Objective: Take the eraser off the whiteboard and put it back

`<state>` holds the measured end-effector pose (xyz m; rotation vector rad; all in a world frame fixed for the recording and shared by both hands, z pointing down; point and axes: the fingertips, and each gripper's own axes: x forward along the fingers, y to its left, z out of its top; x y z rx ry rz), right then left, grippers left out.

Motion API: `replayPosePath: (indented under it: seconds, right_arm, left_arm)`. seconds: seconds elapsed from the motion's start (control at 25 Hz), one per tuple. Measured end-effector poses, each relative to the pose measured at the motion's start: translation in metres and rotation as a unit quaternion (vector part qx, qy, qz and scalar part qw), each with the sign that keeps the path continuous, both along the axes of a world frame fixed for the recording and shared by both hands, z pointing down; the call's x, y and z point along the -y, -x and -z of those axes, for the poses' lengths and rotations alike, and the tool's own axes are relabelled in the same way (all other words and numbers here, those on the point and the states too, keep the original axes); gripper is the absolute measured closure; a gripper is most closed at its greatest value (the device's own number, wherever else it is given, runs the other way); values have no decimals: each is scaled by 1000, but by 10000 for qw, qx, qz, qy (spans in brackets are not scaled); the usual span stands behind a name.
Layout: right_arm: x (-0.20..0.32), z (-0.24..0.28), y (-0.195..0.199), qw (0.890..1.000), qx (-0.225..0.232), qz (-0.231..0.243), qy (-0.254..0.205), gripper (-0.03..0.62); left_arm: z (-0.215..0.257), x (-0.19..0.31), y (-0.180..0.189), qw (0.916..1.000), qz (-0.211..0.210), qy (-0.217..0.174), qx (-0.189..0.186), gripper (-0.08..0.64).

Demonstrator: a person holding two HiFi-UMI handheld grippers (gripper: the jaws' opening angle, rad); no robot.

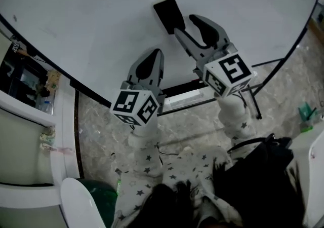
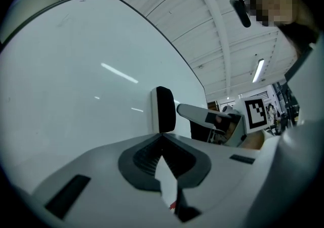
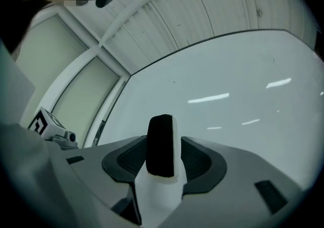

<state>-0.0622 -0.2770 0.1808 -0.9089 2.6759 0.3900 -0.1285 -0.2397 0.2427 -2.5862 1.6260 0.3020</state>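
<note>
Well, the black eraser (image 1: 169, 14) sits flat against the whiteboard (image 1: 91, 14), near its middle. The right gripper (image 1: 190, 25) is up at it with its jaws spread wide. In the right gripper view the eraser stands in the gap between the two jaws, and neither one is pressed onto it. From the head view one jaw tip lies right by the eraser's lower end; whether it touches I cannot tell. The left gripper (image 1: 153, 53) hangs lower on the board, beside the right one, jaws together with nothing held.
</note>
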Motion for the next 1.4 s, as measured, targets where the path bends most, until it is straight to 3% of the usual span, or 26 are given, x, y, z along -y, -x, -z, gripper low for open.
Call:
replayPosePath:
  seconds: [0.12,0.2,0.56,0.8,1.04,1.4]
  right_arm:
    - [-9,12,47,9991,-211,-305,-200,354]
    - [-9,16,59,9982,-303,-460,-249,333]
    - [20,13,24,9894,-430,-1358,-294,332]
    - [34,9,13,9803,-578,-1876,-197,333]
    - [38,6,3,9784,-437,-2015,-137,333]
    - [37,-2,5,9826,-440,-1804,41,334]
  left_arm:
    - [4,-6,39,10000,-85,-31,-34,559]
    - [6,-5,45,9999,-132,-11,-44,558]
    - [-9,5,10,9992,-354,193,53,559]
    - [-14,3,7,9986,-450,258,30,558]
    - [-16,6,1,9983,-520,250,37,558]
    - [-17,2,-9,9971,-714,244,135,558]
